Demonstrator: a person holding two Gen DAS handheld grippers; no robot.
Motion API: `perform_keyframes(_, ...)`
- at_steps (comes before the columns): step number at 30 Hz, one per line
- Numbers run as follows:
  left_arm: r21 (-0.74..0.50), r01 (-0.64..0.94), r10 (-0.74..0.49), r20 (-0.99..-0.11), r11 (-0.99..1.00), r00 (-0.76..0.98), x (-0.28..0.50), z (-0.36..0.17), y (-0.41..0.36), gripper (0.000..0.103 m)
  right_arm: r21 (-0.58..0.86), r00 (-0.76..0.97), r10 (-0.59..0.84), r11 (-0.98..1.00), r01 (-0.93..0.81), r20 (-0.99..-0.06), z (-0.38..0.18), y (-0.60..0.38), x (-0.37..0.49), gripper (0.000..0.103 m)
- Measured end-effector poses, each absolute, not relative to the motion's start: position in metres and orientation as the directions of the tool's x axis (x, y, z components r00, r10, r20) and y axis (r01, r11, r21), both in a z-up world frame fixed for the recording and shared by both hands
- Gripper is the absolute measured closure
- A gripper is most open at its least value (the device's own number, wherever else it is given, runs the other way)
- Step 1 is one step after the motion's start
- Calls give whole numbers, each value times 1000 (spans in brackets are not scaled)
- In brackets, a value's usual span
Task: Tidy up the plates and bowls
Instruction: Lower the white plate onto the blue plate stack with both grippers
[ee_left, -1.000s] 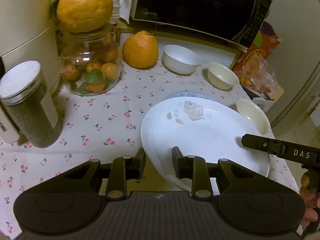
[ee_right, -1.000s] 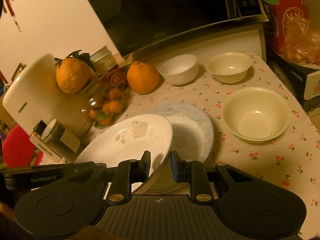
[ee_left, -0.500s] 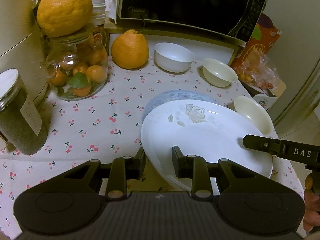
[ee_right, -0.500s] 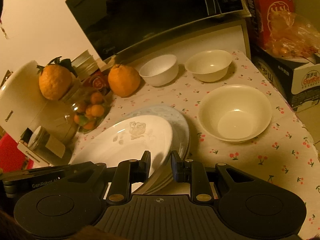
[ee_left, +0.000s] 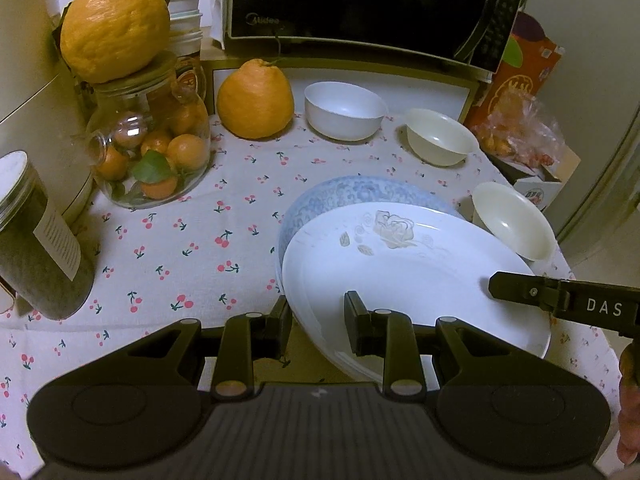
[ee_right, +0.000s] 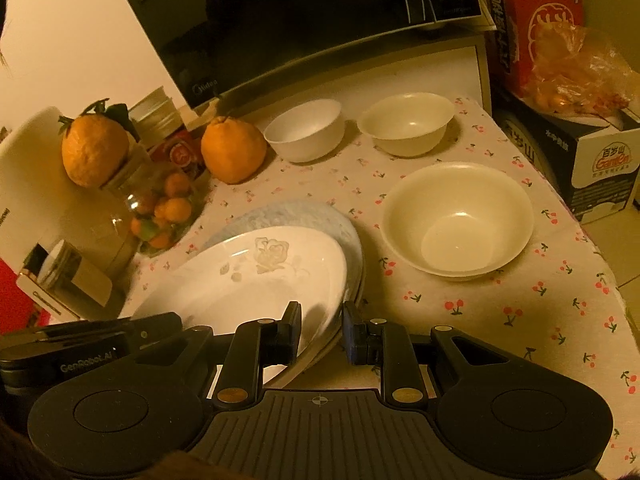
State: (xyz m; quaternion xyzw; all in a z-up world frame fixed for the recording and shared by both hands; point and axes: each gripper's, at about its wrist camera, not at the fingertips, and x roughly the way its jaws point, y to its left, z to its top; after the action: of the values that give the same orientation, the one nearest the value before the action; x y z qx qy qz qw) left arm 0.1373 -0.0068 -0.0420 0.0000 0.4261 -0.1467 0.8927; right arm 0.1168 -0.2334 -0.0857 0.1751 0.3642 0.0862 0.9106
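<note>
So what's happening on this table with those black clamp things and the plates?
A person holds a two-finger gripper in each hand. The left gripper and right gripper each straddle the near rim of a white rose-printed plate, which lies over a blue-patterned plate on the cherry-print tablecloth. Whether it rests fully flat I cannot tell. Three empty bowls wait nearby: a white bowl, a small cream bowl and a large cream bowl.

Right tongs [ee_right: 320,330] pinch white plate [ee_right: 256,276] rim, plate over blue plate [ee_right: 316,216]; cream bowl [ee_right: 456,220] beside
</note>
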Motion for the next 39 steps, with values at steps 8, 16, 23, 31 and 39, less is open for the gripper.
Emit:
perform_keyframes(8,-113,264,-253,-764,958,593,138,-44,-10,78,373,717,273,928,-19,-642,-86,-233,118,81)
perform_keyframes(16,-102,260,-242,-768,960,592,139,-46,-13,78,368,714,266,930,-14,-647,-87,-233,119,81)
perform_keyframes(23,-79,250,-218,-770,965,600,140,-47,-16,78,355,715,254,935,-8,-651,-87,-231,119,81)
perform_keyframes(31,-34,229,-173,-763,973,623,139,-48,-22,78,332,719,236,943,-7,-654,-88,-227,120,81)
perform_keyframes(39,17,221,-138,-736,975,663,137,-52,-28,77,301,723,218,954,-14,-656,-89,-223,123,81)
